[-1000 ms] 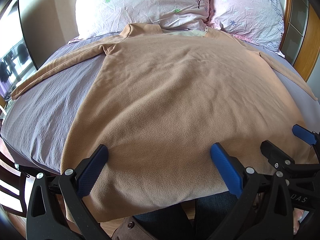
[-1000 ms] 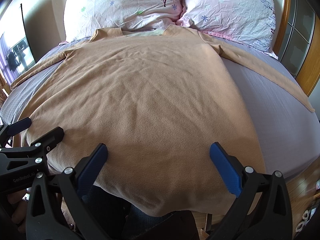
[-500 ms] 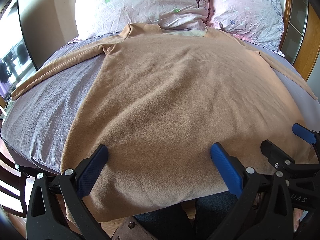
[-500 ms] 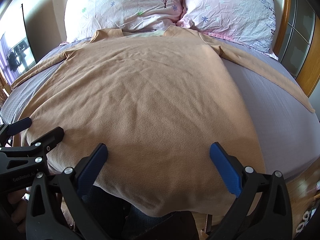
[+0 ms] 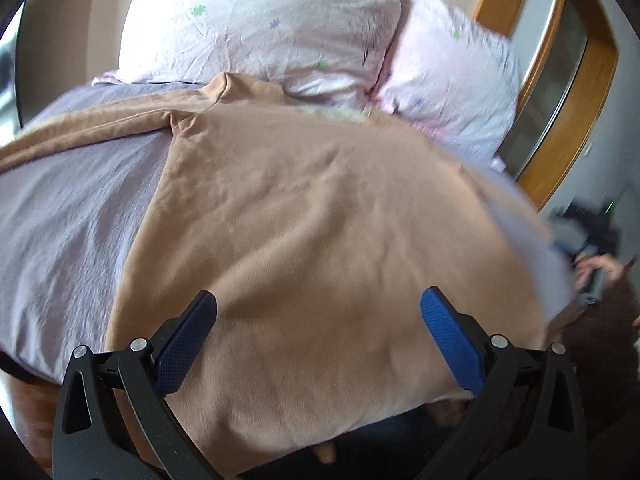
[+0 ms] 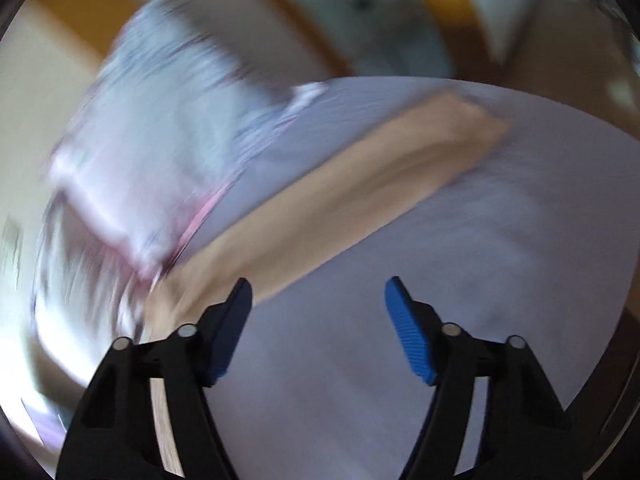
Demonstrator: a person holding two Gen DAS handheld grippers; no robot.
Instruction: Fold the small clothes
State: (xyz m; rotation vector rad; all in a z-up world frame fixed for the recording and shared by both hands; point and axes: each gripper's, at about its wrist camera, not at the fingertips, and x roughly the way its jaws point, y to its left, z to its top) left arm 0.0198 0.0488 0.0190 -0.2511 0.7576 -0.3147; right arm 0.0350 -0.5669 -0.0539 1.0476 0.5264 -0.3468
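A tan long-sleeved top (image 5: 304, 232) lies spread flat on the lavender bed sheet (image 5: 68, 216), collar toward the pillows. My left gripper (image 5: 318, 334) is open and empty, hovering over the top's lower hem. My right gripper (image 6: 318, 322) is open and empty over the sheet on the right side of the bed. The top's right sleeve (image 6: 360, 184) stretches out ahead of it, just past the left fingertip. The right wrist view is heavily blurred.
Two floral pillows (image 5: 280, 28) lean at the head of the bed; one shows blurred in the right wrist view (image 6: 152, 152). A wooden door frame (image 5: 568, 92) stands at the right. A person's hand (image 5: 600, 272) shows at the bed's right edge.
My right gripper has swung fast to the right, from the top's hem to beside the right sleeve. My left gripper has tilted and shifted a little left. Both stay open.
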